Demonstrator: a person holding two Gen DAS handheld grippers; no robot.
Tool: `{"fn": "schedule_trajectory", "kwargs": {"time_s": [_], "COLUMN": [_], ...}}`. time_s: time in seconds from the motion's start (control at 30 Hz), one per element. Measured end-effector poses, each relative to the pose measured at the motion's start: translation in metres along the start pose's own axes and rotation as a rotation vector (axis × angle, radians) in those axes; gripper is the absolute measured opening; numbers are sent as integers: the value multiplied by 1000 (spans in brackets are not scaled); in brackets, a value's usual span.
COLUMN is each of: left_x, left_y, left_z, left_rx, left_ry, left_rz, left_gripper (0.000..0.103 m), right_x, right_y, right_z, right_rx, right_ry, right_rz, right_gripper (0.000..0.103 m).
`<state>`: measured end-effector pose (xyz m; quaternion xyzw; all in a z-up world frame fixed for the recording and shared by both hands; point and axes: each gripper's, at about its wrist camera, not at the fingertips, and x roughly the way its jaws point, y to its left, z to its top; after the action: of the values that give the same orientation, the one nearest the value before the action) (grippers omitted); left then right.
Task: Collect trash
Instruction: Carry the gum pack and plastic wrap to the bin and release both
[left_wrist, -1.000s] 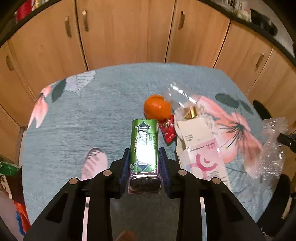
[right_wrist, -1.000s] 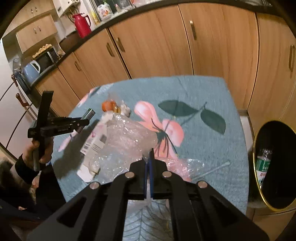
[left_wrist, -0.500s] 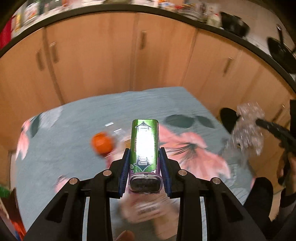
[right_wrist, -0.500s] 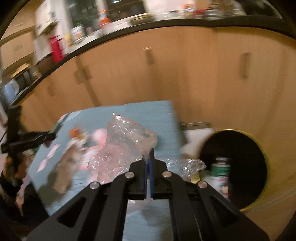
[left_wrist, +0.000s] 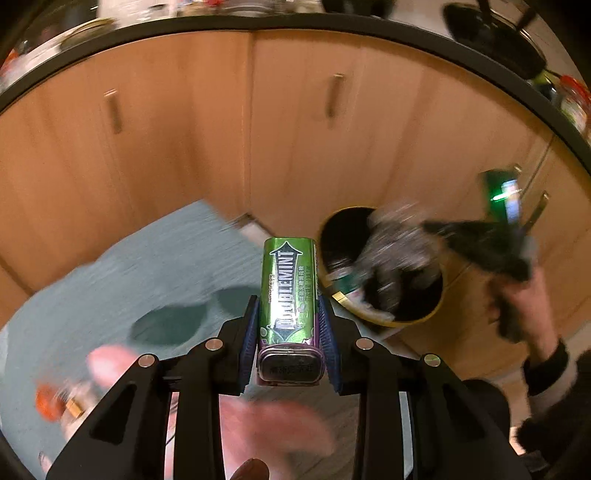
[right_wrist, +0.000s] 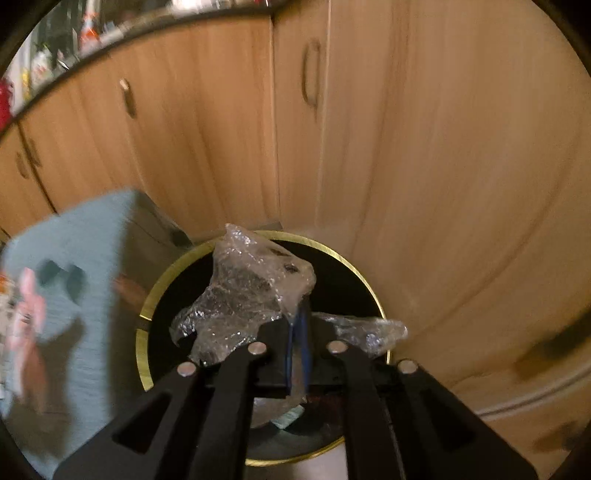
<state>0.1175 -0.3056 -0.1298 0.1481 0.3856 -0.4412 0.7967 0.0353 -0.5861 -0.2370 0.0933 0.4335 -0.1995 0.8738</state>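
My left gripper (left_wrist: 288, 301) is shut on a green Doublemint gum pack (left_wrist: 290, 280), held upright above the right end of the table. Right of it, on the floor, stands a black bin with a gold rim (left_wrist: 369, 317). My right gripper (right_wrist: 298, 314) hangs over the bin (right_wrist: 146, 314). Its jaws are opening, the blue pads a little apart, and the crumpled clear plastic wrap (right_wrist: 243, 295) still clings between their tips above the bin's mouth. The left wrist view shows the same wrap (left_wrist: 395, 243) blurred over the bin, with a person's hand (left_wrist: 517, 295) on the right gripper.
Wooden cabinet doors (right_wrist: 424, 147) stand close behind the bin. The table with its teal flowered cloth (left_wrist: 147, 266) lies to the left, its edge beside the bin. A blurred orange (left_wrist: 46, 402) and other litter lie at the cloth's lower left. A bottle lies inside the bin.
Both grippers swung right, from over the table to the bin. The right one carried the plastic wrap over the bin and its pads have parted. The gum pack stays gripped in the left.
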Motion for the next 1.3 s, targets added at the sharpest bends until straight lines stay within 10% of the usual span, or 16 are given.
{"fn": "schedule_trajectory", "kwargs": {"time_s": [0.03, 0.07, 0.67, 1.03, 1.3], "left_x": [7, 14, 162, 70, -65], "left_y": [-9, -17, -112, -57, 76], "left_z": [7, 13, 53, 38, -68], "left_rx": [13, 23, 118, -13, -197], "left_ry": [2, 3, 202, 56, -86], "left_rz": [-19, -34, -228, -232, 60], "left_gripper": [29, 29, 30, 46, 68], "right_x": [4, 4, -109, -139, -121], "right_y": [-3, -6, -77, 1, 174], "right_z": [-2, -4, -96, -65, -29], "right_rx": [12, 25, 232, 59, -168], "right_ry": [5, -7, -234, -283, -160], "right_rz": [3, 5, 53, 166, 510], "right_gripper": [73, 94, 99, 99, 99]}}
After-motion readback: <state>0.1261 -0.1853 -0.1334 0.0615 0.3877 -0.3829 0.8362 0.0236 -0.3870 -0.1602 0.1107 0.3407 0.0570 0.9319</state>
